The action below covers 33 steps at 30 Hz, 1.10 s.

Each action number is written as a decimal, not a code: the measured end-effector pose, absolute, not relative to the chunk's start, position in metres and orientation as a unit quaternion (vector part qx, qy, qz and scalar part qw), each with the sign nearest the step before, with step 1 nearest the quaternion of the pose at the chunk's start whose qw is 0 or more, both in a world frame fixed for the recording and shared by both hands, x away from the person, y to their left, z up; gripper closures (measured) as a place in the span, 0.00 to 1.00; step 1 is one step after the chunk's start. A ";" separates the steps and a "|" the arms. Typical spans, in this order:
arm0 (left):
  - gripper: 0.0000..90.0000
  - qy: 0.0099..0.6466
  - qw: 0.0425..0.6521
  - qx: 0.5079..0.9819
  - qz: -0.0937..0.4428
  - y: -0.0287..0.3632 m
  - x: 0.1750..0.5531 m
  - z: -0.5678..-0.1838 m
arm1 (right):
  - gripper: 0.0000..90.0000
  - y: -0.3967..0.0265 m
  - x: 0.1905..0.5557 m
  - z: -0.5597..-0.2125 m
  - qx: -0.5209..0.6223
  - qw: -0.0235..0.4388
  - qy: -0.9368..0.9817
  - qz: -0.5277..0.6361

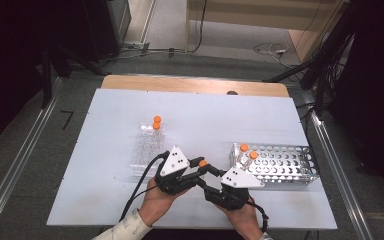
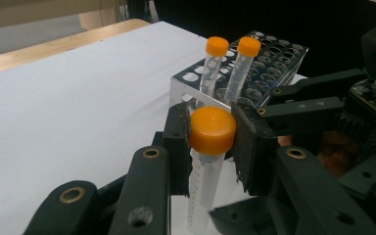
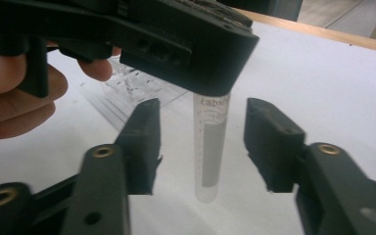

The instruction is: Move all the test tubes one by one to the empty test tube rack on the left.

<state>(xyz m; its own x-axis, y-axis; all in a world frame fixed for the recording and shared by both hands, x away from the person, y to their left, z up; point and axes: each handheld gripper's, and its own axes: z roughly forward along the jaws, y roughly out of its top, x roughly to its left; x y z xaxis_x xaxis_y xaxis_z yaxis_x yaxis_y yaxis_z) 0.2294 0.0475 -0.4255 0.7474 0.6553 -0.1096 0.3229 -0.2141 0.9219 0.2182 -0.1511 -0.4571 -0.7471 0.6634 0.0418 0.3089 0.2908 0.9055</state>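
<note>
A clear tube with an orange cap (image 2: 211, 129) hangs upright just above the white table. My left gripper (image 2: 211, 138) is shut on that cap, one pad on each side. In the high view the cap (image 1: 203, 163) sits between the two grippers near the table's front. My right gripper (image 3: 206, 142) stands open around the tube's body (image 3: 210, 147), with a clear gap on both sides. The left gripper's black body (image 3: 176, 44) covers the tube's top there. Both hands meet at the front middle, left gripper (image 1: 199, 163) and right gripper (image 1: 211, 171).
A metal rack with many holes (image 1: 285, 167) stands at the right and holds two orange-capped tubes (image 1: 247, 152). A clear plastic rack (image 1: 147, 145) at the left holds two more (image 1: 156, 122). The white board (image 1: 105, 190) ends just behind the hands.
</note>
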 end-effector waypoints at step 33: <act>0.78 0.441 0.526 0.686 0.243 0.153 0.279 -0.382 | 0.23 -0.174 0.204 -0.454 0.328 0.200 0.779 0.495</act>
<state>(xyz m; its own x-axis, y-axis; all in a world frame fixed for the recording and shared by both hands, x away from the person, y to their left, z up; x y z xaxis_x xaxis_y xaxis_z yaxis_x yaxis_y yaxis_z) 0.2789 0.1534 -0.3816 0.4928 0.8604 -0.1298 0.3484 -0.0584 0.9355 0.2036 -0.1736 -0.4544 -0.7051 0.7090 0.0123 0.3126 0.2952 0.9028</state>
